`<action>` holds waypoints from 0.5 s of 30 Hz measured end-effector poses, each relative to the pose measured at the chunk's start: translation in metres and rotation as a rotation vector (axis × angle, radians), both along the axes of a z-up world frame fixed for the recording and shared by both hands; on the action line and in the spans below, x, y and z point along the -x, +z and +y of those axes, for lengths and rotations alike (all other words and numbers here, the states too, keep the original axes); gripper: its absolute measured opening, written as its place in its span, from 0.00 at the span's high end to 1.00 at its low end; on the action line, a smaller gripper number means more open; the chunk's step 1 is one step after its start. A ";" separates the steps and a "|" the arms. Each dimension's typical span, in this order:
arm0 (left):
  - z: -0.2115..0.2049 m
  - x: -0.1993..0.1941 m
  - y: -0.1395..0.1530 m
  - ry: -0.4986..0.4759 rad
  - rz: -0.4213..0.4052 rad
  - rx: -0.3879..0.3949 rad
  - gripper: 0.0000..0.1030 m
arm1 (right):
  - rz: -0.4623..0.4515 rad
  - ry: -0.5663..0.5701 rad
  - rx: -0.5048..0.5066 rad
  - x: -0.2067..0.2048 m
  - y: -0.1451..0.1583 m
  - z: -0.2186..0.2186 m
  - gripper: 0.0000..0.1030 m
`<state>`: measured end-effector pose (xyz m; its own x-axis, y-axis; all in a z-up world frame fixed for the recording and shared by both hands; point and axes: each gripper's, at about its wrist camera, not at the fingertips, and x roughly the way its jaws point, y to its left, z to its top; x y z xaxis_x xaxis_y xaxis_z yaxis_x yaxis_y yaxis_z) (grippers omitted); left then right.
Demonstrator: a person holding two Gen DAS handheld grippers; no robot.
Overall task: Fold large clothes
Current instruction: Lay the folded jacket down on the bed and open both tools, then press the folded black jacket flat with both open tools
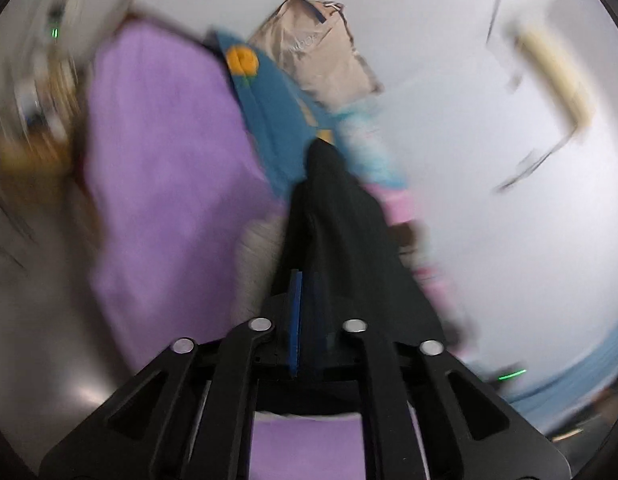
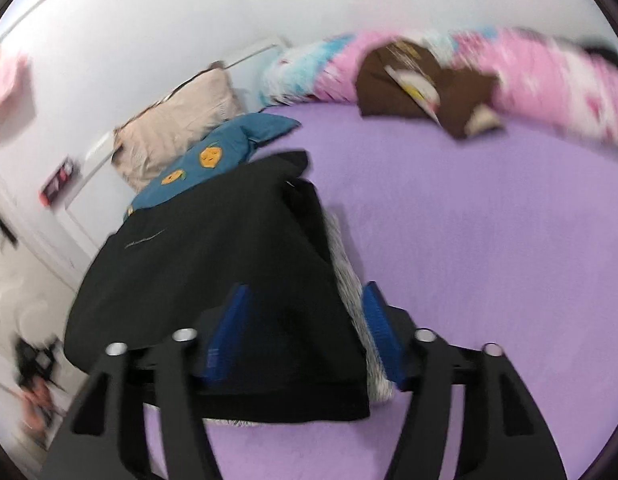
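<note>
A black garment with a grey furry lining lies folded on the purple bed sheet. My right gripper hovers over its near end, jaws wide open; the blue pads straddle the cloth without pressing it. In the blurred left wrist view, the black garment stretches away from my left gripper. That gripper's blue pads stand almost together with the dark cloth caught in them and draped over the right finger.
A blue garment with orange patches and a beige pillow lie behind the black one, near the white wall. A brown garment and a pink fluffy blanket line the far edge of the bed. The purple sheet stretches left.
</note>
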<state>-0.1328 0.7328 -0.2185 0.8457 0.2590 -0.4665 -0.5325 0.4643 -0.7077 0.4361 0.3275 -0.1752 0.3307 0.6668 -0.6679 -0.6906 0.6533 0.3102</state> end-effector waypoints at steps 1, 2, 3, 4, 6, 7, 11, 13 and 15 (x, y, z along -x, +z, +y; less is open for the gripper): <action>-0.003 -0.016 0.018 0.002 0.119 -0.065 0.45 | -0.015 0.021 0.012 0.004 0.008 0.011 0.11; -0.005 -0.035 0.033 0.014 0.239 -0.115 0.05 | -0.032 0.045 0.012 0.010 0.018 0.028 0.08; -0.009 -0.046 0.040 0.032 0.306 -0.149 0.07 | -0.064 0.052 0.028 0.015 0.026 0.043 0.06; -0.014 -0.066 0.054 0.047 0.387 -0.207 0.07 | -0.090 0.052 0.049 0.018 0.030 0.055 0.06; -0.030 -0.103 0.071 -0.025 0.403 -0.314 0.07 | -0.149 0.063 0.095 0.025 0.035 0.087 0.06; -0.037 -0.114 0.076 -0.026 0.409 -0.353 0.06 | -0.176 0.074 0.107 0.028 0.036 0.100 0.06; -0.052 -0.168 0.073 -0.115 0.349 -0.390 0.06 | -0.183 0.131 0.145 0.024 0.015 0.144 0.06; -0.045 -0.187 0.056 -0.160 0.342 -0.338 0.06 | -0.174 0.130 0.173 0.018 0.002 0.154 0.06; -0.035 -0.195 0.043 -0.137 0.359 -0.306 0.06 | -0.180 0.101 0.187 0.008 -0.010 0.154 0.06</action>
